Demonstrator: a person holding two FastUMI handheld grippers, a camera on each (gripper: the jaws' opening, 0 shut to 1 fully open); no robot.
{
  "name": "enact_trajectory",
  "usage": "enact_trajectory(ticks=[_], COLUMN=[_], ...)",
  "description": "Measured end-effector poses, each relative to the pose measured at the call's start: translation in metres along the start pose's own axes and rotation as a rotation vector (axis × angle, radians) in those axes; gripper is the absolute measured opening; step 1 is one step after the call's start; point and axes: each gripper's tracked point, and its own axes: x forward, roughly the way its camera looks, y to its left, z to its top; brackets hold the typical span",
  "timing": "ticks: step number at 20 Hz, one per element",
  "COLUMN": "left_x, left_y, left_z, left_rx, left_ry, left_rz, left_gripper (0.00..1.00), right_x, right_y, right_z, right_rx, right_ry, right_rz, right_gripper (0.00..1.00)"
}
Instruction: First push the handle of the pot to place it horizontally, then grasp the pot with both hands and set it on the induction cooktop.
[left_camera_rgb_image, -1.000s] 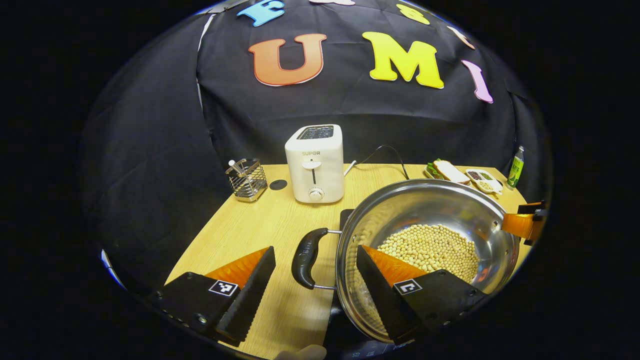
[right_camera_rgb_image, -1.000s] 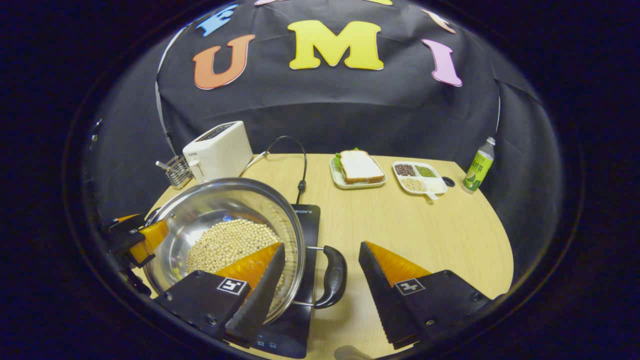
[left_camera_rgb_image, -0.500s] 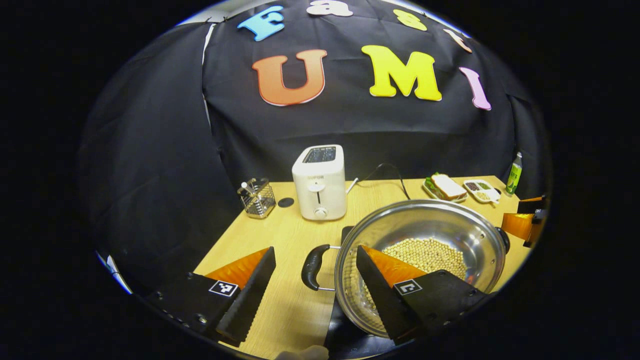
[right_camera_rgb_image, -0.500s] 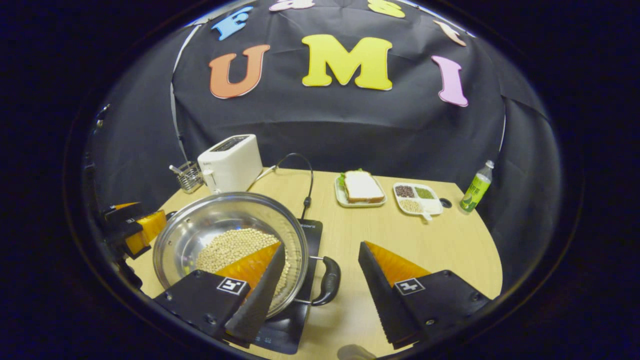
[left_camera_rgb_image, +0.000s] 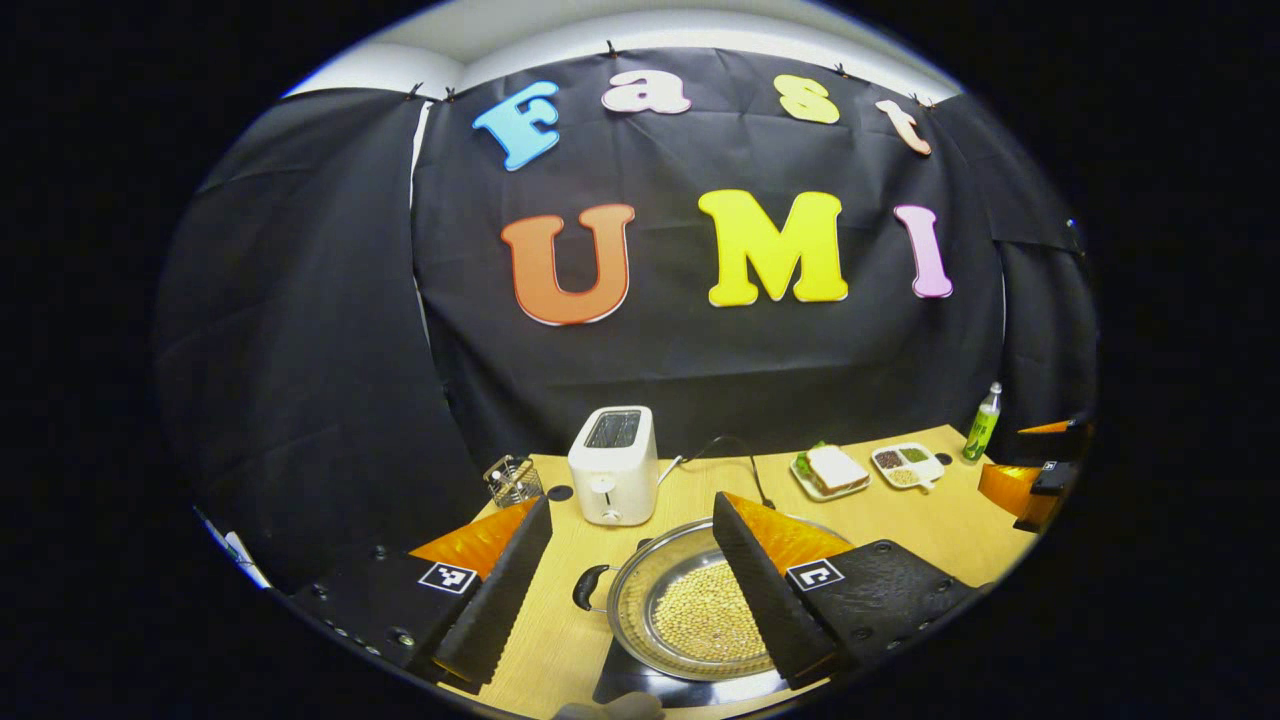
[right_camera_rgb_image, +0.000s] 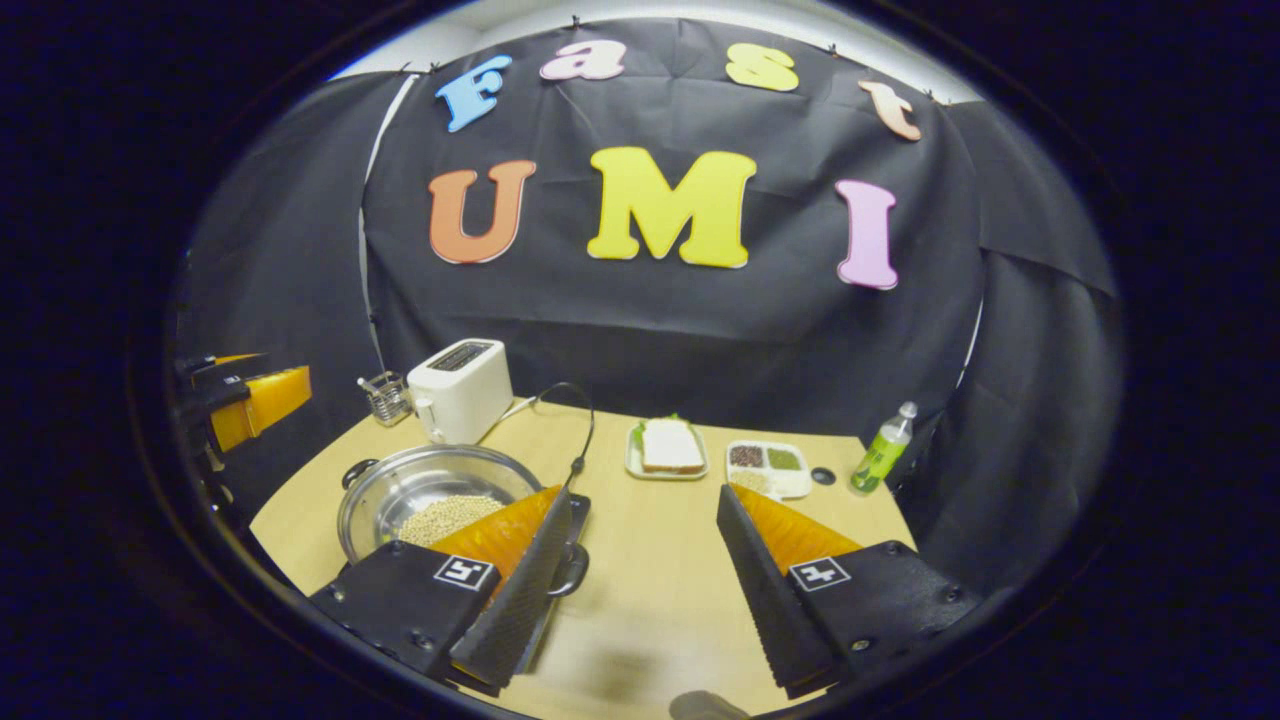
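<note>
Item: pot (left_camera_rgb_image: 690, 615) of beans, seated on the induction cooktop (left_camera_rgb_image: 640, 688), side handles level. Change: left gripper (left_camera_rgb_image: 630, 570) and right gripper (right_camera_rgb_image: 640, 570) have drawn up and well back from it, jaws wide apart, holding nothing. Status: placement judged complete

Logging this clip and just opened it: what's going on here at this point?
A person holds two grippers above a wooden table. The shiny steel pot of pale beans sits on the black induction cooktop, black handles out to its sides. The left gripper and right gripper are both open, holding nothing, up clear of the pot. The placing looks done.
</note>
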Motion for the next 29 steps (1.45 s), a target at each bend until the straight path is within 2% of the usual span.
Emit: enact_trajectory(ticks=[4, 5, 12, 18, 29], left_x=[-0.056, -0.069, -0.138, -0.171, -0.194], left_y=[-0.035, -0.044, -0.095, -0.113, -0.111], left_z=[0.051, 0.062, 0.117, 0.112, 0.124], left_rx=[-0.031, -0.039, -0.021, -0.054, -0.056], left_ry=[-0.087, -0.108, -0.213, -0.194, -0.225], left_rz=[-0.015, -0.019, -0.065, -0.078, -0.066], left_gripper=[0.96, 0.96, 0.96, 0.96, 0.96], right_x=[-0.060, -0.075, -0.150, -0.195, -0.224], right_y=[-0.035, -0.044, -0.103, -0.143, -0.145], right_z=[0.050, 0.061, 0.079, 0.093, 0.106], right_rx=[-0.003, 0.005, 0.060, 0.089, 0.093], right_ry=[-0.132, -0.161, -0.226, -0.312, -0.340], right_rz=[-0.021, -0.020, -0.077, -0.136, -0.126], right_gripper=[0.93, 0.98, 1.00, 1.00, 1.00])
